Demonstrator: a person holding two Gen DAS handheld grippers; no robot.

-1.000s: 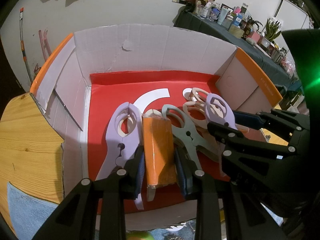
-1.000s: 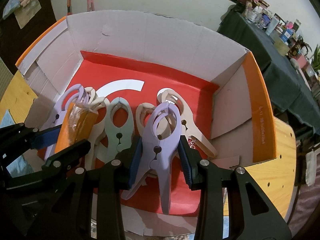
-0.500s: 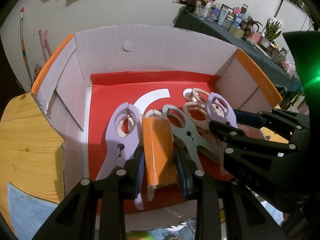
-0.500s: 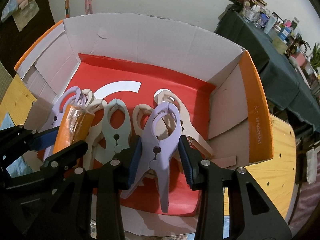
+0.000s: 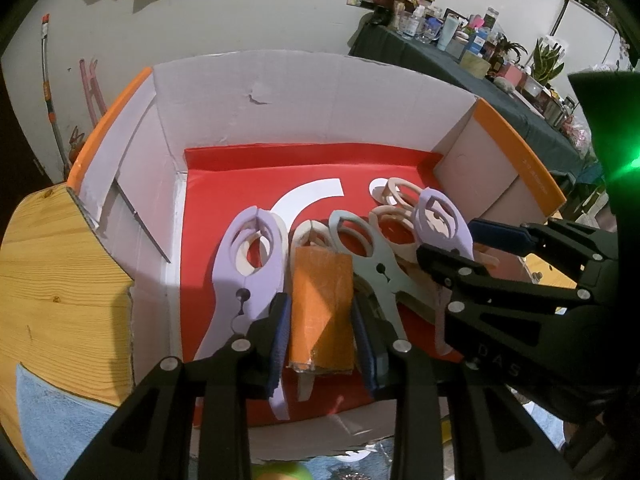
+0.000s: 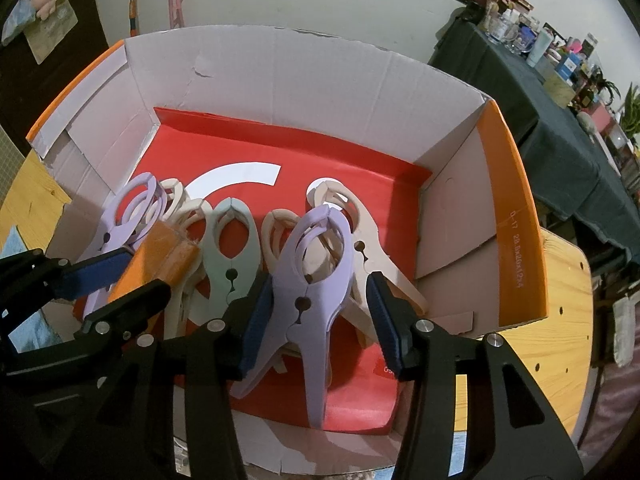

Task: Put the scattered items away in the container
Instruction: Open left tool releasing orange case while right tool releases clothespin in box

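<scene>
The left tongs (image 5: 320, 332) flank an orange packet (image 5: 322, 304), pads just apart from it; the right tongs (image 6: 316, 320) stand spread around a lilac clip (image 6: 316, 280). Both lie low-centre inside the cardboard box (image 6: 280, 80) on the wooden surface (image 5: 52, 280).

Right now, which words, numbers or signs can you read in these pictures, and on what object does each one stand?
"0-17 28.6x40x12x4" (last digits uncertain): printed down the orange flap of the cardboard box.
"DAS": raised letters on the right gripper body.
Partial white print on the red liner: unreadable.
Bottle labels on the far table: too small.
</scene>
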